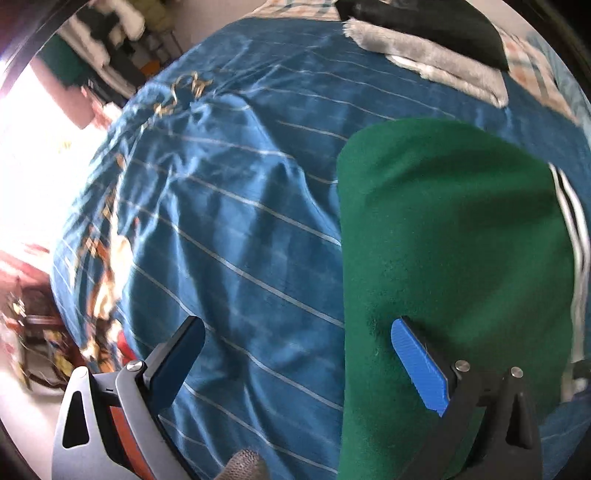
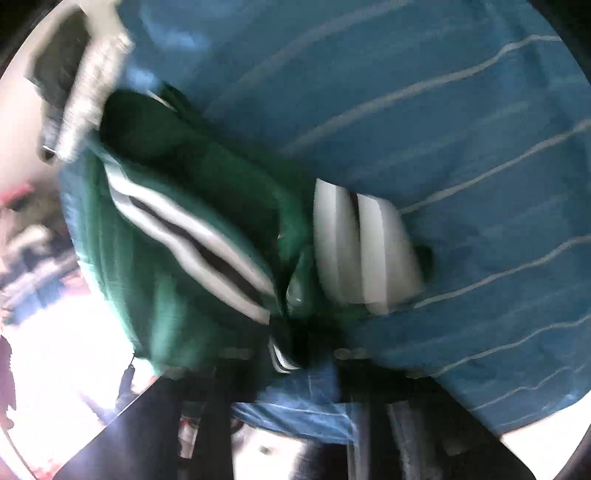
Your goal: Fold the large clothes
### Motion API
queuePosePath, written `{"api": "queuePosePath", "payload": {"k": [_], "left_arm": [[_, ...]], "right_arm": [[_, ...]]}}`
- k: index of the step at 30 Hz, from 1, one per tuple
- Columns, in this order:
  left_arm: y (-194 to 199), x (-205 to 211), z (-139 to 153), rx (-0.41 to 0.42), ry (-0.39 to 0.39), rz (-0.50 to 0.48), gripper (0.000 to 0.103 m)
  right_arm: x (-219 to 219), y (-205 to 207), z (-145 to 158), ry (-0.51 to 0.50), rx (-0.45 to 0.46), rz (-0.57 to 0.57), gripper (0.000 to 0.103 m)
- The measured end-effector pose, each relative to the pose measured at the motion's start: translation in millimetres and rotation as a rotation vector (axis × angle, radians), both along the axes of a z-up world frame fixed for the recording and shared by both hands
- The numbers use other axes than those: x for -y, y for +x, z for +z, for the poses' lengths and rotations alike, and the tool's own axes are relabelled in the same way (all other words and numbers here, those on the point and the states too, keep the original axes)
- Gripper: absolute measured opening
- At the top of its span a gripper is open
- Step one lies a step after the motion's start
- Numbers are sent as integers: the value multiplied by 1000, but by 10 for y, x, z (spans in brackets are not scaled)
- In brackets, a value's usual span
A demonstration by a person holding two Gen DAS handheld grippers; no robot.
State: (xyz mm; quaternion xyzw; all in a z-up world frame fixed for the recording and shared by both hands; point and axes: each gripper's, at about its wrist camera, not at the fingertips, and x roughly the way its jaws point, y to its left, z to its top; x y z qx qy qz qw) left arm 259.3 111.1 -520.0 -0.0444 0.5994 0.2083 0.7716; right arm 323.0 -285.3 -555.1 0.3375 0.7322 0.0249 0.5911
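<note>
A green garment (image 1: 454, 236) with white and black side stripes is seen lying on a blue bedspread (image 1: 229, 221) crossed by thin pale lines. In the left wrist view the garment occupies the right half of the scene, its smooth folded surface spread over the bedspread, with the stripes running along its right edge. The left gripper (image 1: 297, 363) is held with its 2 fingers wide apart; the right finger, with its blue pad (image 1: 419, 369), is placed over the near part of the green cloth, while the left finger (image 1: 177, 360) is over the bedspread. Nothing is pinched between them. At the far right, a grey furry item (image 1: 428, 62) and a black one (image 1: 436, 26) are seen on the bed.

In the right wrist view, heavily blurred, the garment (image 2: 177, 229) is bunched at the centre and left. The right gripper (image 2: 291, 350) appears clamped on the striped cloth, though blur hides the fingertips.
</note>
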Motion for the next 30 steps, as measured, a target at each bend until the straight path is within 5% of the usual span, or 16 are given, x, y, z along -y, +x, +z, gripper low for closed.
{"api": "queuePosePath", "payload": {"k": [5,8,11,14,18,22,26,30], "left_arm": [[57,90,43,0,10,-60,103],[123,152,46,13,-38,-85,103],[171,227,16,6,-48,-96,103],[190,243,3,-6,-41,-94,103],[245,114,109,-5,-44,-54,103],[556,-136,302,92,-20,14,103],[1085,-339,-146,38,16,45,103],[1333,-544,-658,-50,-63,87,103]], "right_arm": [[2,47,719,-88,192,29,10],[160,155,537,-140,143,-5,10],[244,195,-49,-180,22,20,10],[156,214,-319,-194,-34,76,13],[94,376,-175,-188,-59,204,25],[68,612,227,-218,48,279,47],[-68,867,450,-132,162,293,54],[-344,1138,453,-129,227,339,62]]}}
